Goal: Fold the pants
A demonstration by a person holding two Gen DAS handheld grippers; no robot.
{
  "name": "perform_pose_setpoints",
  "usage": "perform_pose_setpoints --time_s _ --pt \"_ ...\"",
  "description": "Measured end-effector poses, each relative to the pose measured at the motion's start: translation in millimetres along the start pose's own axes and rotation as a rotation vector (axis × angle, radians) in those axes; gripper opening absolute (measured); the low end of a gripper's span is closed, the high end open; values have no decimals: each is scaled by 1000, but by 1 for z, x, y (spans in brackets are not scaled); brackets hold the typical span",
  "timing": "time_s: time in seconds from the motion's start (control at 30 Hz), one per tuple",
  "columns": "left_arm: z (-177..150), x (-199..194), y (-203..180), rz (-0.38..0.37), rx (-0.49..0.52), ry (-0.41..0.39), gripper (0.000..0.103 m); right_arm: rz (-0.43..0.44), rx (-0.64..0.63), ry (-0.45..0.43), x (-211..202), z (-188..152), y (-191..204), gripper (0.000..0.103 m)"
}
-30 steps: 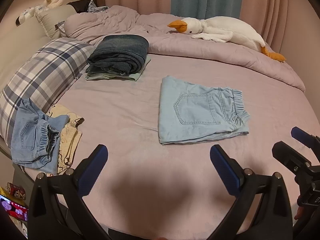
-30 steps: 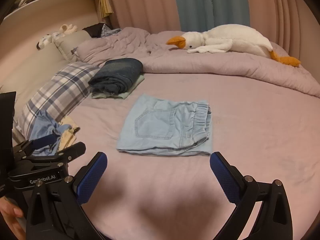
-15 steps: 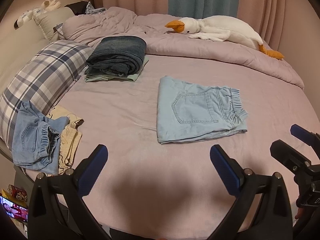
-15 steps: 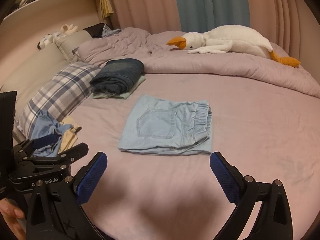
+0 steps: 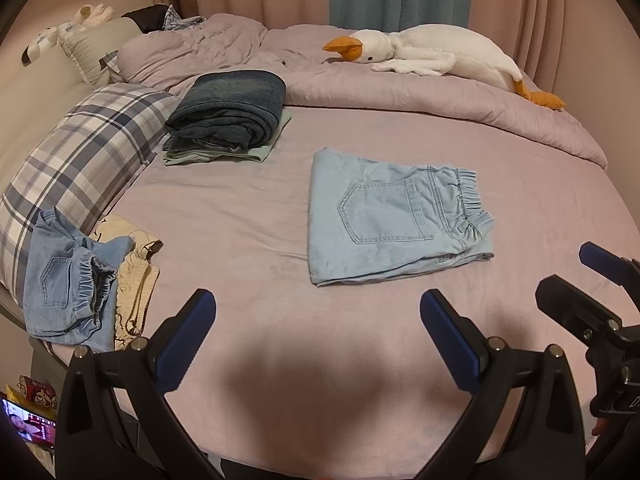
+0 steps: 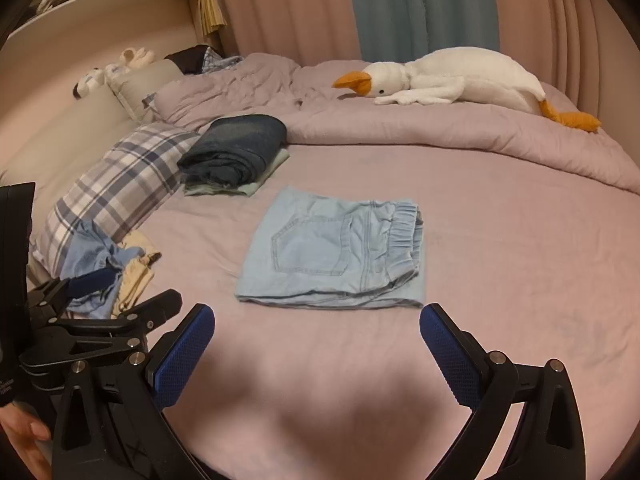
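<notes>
Light blue denim pants (image 5: 384, 216) lie folded in a flat rectangle on the pink bed (image 5: 248, 216), back pocket up, elastic waistband to the right; they also show in the right wrist view (image 6: 336, 252). My left gripper (image 5: 316, 320) is open and empty, held above the bed's near edge, short of the pants. My right gripper (image 6: 316, 332) is open and empty, also just short of the pants. Each gripper shows at the side of the other's view.
A stack of folded dark jeans (image 5: 228, 120) sits at the back left by a plaid pillow (image 5: 80, 160). Crumpled blue denim (image 5: 68, 280) and a cream garment (image 5: 132, 284) lie at the left edge. A plush goose (image 5: 432, 56) rests on the rolled duvet (image 5: 400, 96).
Both views have shifted slightly, with the pants now a little lower and nearer in frame. The pants themselves have not moved and both grippers stay open.
</notes>
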State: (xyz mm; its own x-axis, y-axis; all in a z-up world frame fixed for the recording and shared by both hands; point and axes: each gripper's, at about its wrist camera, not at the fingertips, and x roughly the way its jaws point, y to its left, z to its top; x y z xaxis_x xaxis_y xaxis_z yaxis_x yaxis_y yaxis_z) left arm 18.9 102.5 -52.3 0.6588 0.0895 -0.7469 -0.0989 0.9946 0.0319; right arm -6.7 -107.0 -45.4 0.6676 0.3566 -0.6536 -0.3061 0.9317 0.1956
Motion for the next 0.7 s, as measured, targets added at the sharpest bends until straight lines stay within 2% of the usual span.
perform_pose_setpoints --time_s 0.7 --pt "-1 0 -9 3 16 -1 102 2 -1 2 1 0 -2 102"
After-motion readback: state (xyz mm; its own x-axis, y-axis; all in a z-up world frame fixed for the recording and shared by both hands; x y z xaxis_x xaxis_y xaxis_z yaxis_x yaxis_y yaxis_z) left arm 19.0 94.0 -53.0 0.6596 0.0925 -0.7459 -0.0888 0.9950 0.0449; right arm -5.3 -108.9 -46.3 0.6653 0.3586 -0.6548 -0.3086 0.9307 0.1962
